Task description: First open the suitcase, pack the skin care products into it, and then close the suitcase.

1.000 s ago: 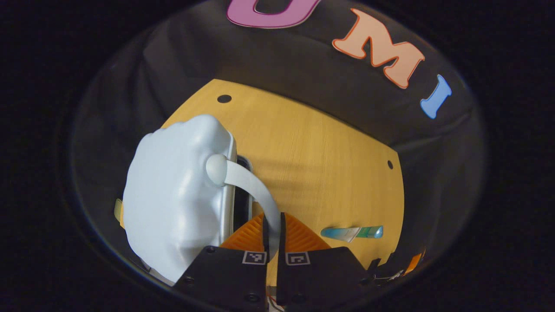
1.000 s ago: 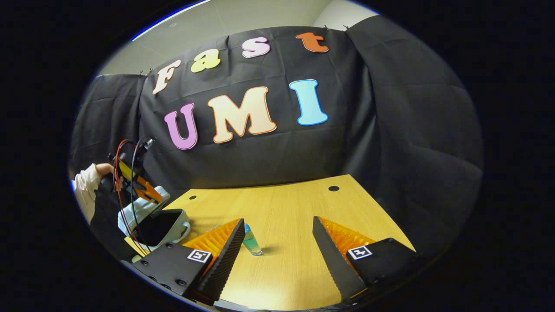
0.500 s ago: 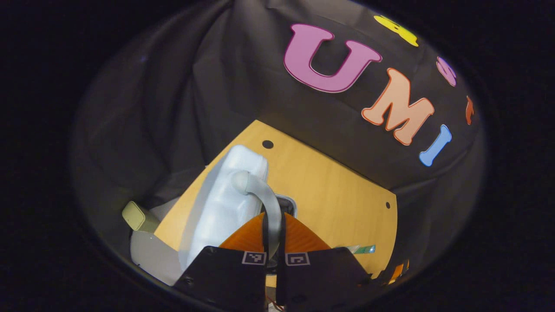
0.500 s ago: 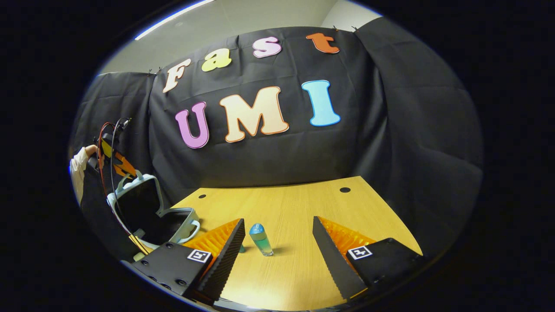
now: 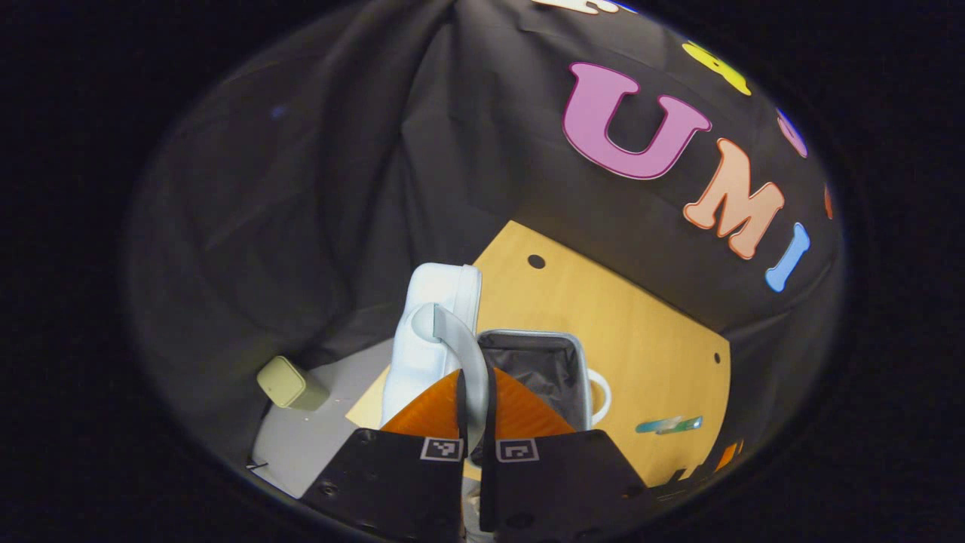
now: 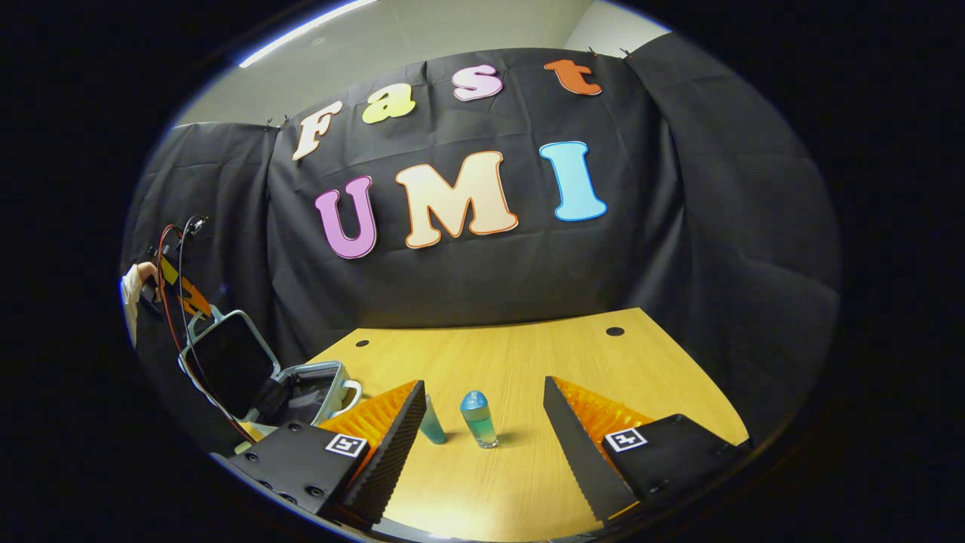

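Lid (image 5: 441,317) has swung up near vertical since a second ago, left gripper (image 5: 473,411) pinching its handle (image 5: 460,343); suitcase (image 6: 301,392) sits at tabletop's left edge, bottles (image 6: 479,419) mid-tabletop between spread right gripper (image 6: 482,437) — tip lid past vertical before letting go.

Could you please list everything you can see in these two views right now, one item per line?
suitcase: one, pale blue, at the table's left end, lid raised, dark lining showing.
lid handle: one, pale grey strap, clamped in the left gripper.
bottles: two, blue-green, standing on the table between the right gripper's fingers, touching neither finger.
table: one, yellow wood with small dark holes.
box: one, pale olive, on the grey floor beside the table.
left gripper: shut on the lid handle, holding the lid up.
right gripper: open, low over the table.
hand: one, with a pale sleeve, holding the left gripper.
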Demonstrator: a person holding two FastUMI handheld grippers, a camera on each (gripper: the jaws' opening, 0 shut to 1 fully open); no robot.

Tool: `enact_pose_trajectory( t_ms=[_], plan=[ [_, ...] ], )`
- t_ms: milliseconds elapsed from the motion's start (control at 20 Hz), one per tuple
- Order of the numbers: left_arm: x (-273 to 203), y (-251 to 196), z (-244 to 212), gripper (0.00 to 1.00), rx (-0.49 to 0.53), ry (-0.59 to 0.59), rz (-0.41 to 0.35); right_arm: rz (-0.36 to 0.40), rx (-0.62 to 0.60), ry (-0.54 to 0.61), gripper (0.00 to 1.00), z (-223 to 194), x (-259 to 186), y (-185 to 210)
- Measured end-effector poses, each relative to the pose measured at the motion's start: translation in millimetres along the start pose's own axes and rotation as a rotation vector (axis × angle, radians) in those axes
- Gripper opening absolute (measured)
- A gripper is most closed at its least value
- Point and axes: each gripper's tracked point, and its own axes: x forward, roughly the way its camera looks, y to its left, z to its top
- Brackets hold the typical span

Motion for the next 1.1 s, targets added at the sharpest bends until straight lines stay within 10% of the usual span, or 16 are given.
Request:
enact_pose_trajectory(
  t_ms=[550, 1100],
  plan=[
    [28.7, 113.4, -63.0, 0.01, 0.026, 0.102, 0.163, -0.01, -0.032, 0.009, 0.98, -10.7, -4.4, 30.6],
    [127.4, 110.3, -158.4, 0.01, -0.102, 0.304, 0.078, -0.065, -0.021, 0.038, 0.98, -25.6, -15.8, 31.2]
  ],
)
